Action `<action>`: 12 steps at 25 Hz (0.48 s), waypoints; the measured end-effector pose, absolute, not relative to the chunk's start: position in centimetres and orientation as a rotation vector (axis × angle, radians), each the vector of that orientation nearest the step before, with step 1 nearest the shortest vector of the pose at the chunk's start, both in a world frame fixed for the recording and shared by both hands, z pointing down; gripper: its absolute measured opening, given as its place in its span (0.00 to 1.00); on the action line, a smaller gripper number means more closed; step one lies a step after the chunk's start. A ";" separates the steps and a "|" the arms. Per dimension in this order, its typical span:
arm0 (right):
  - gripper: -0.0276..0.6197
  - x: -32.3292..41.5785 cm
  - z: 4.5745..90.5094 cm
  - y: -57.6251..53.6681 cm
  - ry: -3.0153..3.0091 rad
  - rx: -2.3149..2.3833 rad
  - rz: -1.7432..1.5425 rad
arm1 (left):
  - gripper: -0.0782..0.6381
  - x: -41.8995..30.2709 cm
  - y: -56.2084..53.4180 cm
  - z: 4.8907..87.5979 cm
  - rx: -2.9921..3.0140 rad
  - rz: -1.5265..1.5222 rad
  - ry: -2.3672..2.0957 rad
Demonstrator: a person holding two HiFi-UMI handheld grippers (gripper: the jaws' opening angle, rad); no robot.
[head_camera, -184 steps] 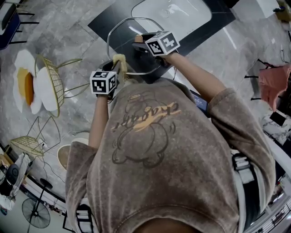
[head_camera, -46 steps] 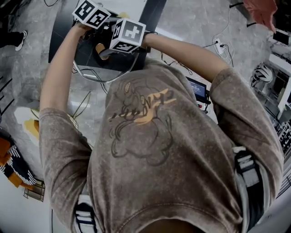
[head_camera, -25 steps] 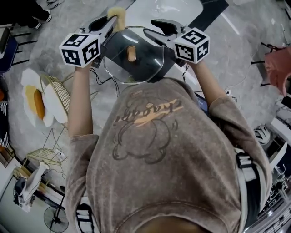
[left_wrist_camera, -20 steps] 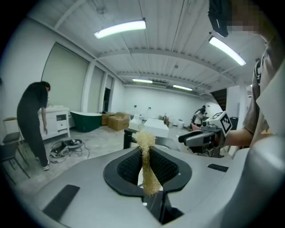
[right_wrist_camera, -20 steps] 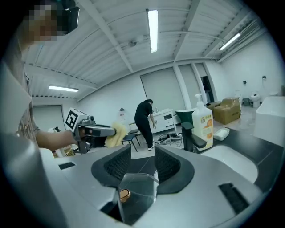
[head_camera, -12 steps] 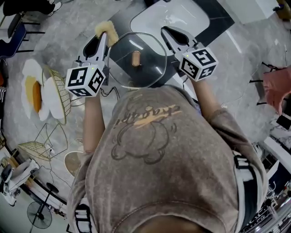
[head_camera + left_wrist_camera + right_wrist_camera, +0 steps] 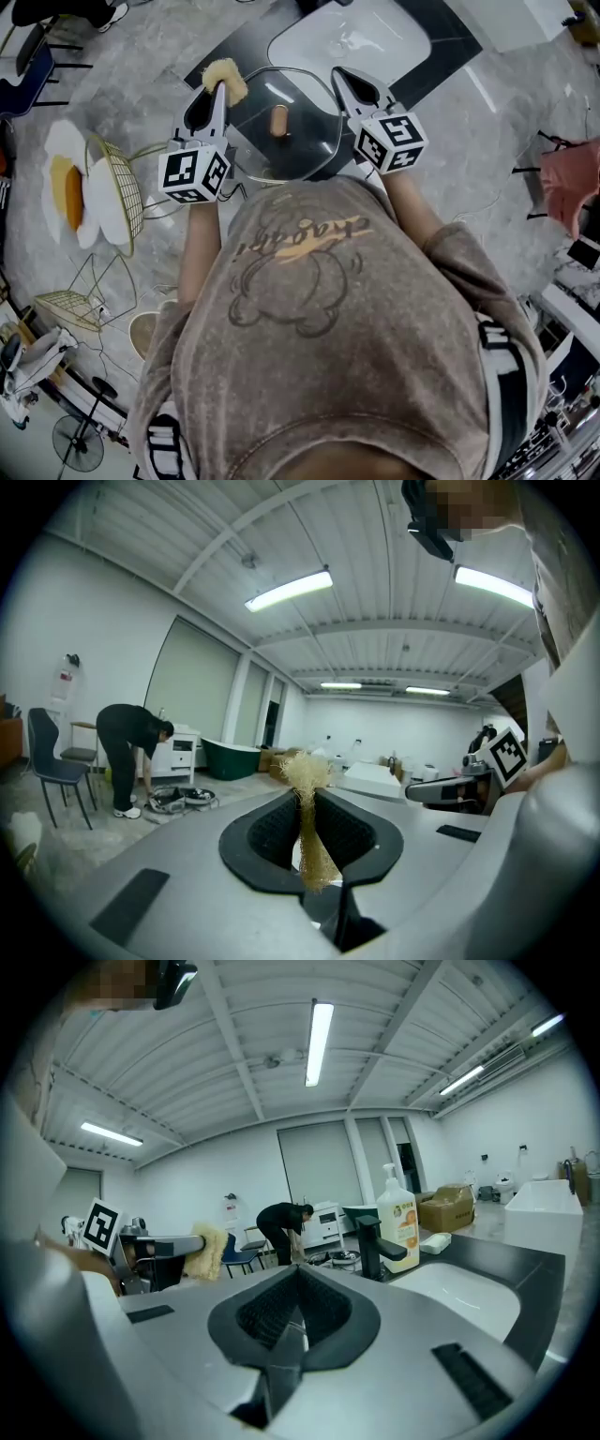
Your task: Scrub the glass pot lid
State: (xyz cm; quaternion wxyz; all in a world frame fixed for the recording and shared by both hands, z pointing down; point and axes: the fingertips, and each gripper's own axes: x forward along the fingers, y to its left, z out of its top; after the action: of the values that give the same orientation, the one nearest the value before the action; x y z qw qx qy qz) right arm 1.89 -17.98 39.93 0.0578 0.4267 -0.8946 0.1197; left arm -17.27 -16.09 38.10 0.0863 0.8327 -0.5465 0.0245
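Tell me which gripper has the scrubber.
The left gripper: a yellow fibrous scrubber is pinched between its jaws. The right gripper carries none; its jaws have just closed on the glass pot lid's rim.

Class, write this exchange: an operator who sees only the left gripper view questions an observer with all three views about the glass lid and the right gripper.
Operator: Where is the glass lid?
Observer: The head view shows it between the left gripper and the right gripper, wooden knob visible.
Operator: Is the right gripper open?
Observer: No. Its own view shows the jaws just closed together, with only an unidentifiable thin pale sliver between them.
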 end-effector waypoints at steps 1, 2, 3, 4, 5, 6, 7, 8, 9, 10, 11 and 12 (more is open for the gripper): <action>0.04 1.9 40.2 -17.9 -2.708 1.300 0.365 | 0.19 -17.3 -16.0 38.4 2.476 0.073 -1.629; 0.04 1.9 40.3 -17.8 -2.706 1.305 0.368 | 0.19 -17.3 -15.9 38.7 2.470 0.073 -1.631; 0.04 1.9 40.5 -17.7 -2.704 1.308 0.371 | 0.19 -17.3 -15.8 38.9 2.465 0.073 -1.632; 0.04 1.8 40.5 -17.6 -2.703 1.308 0.373 | 0.19 -17.3 -15.7 39.0 2.461 0.074 -1.634; 0.04 1.7 40.6 -17.5 -2.701 1.306 0.375 | 0.19 -17.3 -15.6 39.0 2.457 0.075 -1.636; 0.05 1.6 40.7 -17.4 -2.699 1.302 0.376 | 0.19 -17.4 -15.6 39.1 2.453 0.075 -1.639; 0.05 1.5 40.7 -17.4 -2.698 1.299 0.377 | 0.19 -17.4 -15.6 39.2 2.449 0.075 -1.643; 0.04 1.4 40.8 -17.4 -2.697 1.297 0.377 | 0.19 -17.4 -15.5 39.3 2.446 0.076 -1.646; 0.04 1.4 40.8 -17.4 -2.697 1.299 0.378 | 0.19 -17.4 -15.5 39.3 2.444 0.077 -1.647; 0.04 1.4 40.8 -17.4 -2.697 1.302 0.379 | 0.19 -17.4 -15.4 39.4 2.442 0.079 -1.648; 0.04 1.4 40.8 -17.3 -2.697 1.307 0.381 | 0.19 -17.4 -15.4 39.4 2.440 0.079 -1.649; 0.04 1.3 40.8 -17.3 -2.698 1.312 0.383 | 0.19 -17.5 -15.3 39.4 2.437 0.079 -1.649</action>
State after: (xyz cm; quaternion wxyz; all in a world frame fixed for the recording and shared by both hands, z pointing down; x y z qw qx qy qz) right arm 1.34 -17.28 40.79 0.0586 0.4330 -0.8906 0.1264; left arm -17.46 -15.28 39.43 0.0990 0.8239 -0.5574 0.0267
